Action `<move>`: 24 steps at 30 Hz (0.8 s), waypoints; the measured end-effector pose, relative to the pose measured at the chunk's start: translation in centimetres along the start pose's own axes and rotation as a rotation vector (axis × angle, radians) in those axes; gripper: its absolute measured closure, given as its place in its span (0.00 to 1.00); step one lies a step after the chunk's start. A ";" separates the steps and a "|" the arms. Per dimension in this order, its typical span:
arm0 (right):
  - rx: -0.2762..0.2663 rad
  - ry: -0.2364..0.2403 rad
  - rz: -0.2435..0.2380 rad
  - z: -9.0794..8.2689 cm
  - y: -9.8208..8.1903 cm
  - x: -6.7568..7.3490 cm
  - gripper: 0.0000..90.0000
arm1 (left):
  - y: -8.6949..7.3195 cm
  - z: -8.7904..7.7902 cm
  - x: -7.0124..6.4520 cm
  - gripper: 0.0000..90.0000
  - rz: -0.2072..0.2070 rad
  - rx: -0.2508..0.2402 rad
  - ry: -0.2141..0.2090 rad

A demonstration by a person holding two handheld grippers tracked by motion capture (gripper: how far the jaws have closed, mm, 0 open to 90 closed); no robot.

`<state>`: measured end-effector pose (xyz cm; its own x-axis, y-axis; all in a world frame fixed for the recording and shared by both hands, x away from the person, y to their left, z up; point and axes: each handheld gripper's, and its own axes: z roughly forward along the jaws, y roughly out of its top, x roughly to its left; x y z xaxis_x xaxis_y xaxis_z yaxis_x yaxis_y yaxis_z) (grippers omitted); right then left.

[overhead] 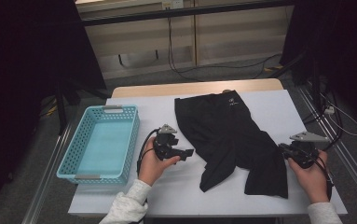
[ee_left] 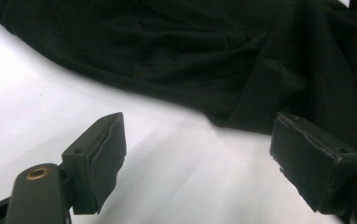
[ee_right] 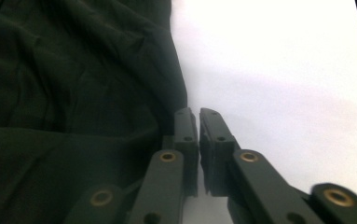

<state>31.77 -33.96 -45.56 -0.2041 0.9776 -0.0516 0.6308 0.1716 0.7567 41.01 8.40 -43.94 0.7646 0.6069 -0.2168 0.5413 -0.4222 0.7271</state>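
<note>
Black shorts [overhead: 229, 140] — small white logo, writing unreadable.

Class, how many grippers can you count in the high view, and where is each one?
2. The left gripper sits between the basket and the shorts; the right gripper is at the shorts' right edge.

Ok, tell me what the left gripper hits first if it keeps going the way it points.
Probably the black garment. The left gripper has its jaws wide apart over bare white table, and the cloth's edge lies just ahead; depth is hard to judge.
</note>
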 end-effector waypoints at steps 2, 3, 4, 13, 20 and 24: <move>-0.010 0.003 -0.001 -0.2 0.1 0.2 0.90 | 0.0 0.1 -0.1 0.20 0.003 0.003 0.001; -0.014 0.010 -0.013 -0.5 0.3 0.5 0.87 | 0.0 0.1 -0.1 0.20 0.005 0.002 0.000; -0.018 0.015 -0.015 -0.6 0.4 0.6 0.85 | 0.0 0.1 -0.1 0.20 0.006 0.004 -0.001; -0.012 0.035 -0.014 -2.8 -0.3 2.1 0.66 | 0.4 -0.1 -0.5 0.20 0.008 -0.009 -0.012; 0.047 0.015 0.004 -4.5 -2.5 2.1 0.63 | 0.4 -0.2 -1.4 0.20 0.018 -0.014 -0.018; 0.097 0.038 0.007 -5.1 -4.0 2.7 0.68 | 0.3 -0.5 -1.6 0.20 0.023 -0.011 -0.022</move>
<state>24.81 -32.62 -45.41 -0.2270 0.9737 -0.0204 0.7015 0.1780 0.6901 39.76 7.61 -43.03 0.7844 0.5822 -0.2137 0.5196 -0.4288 0.7390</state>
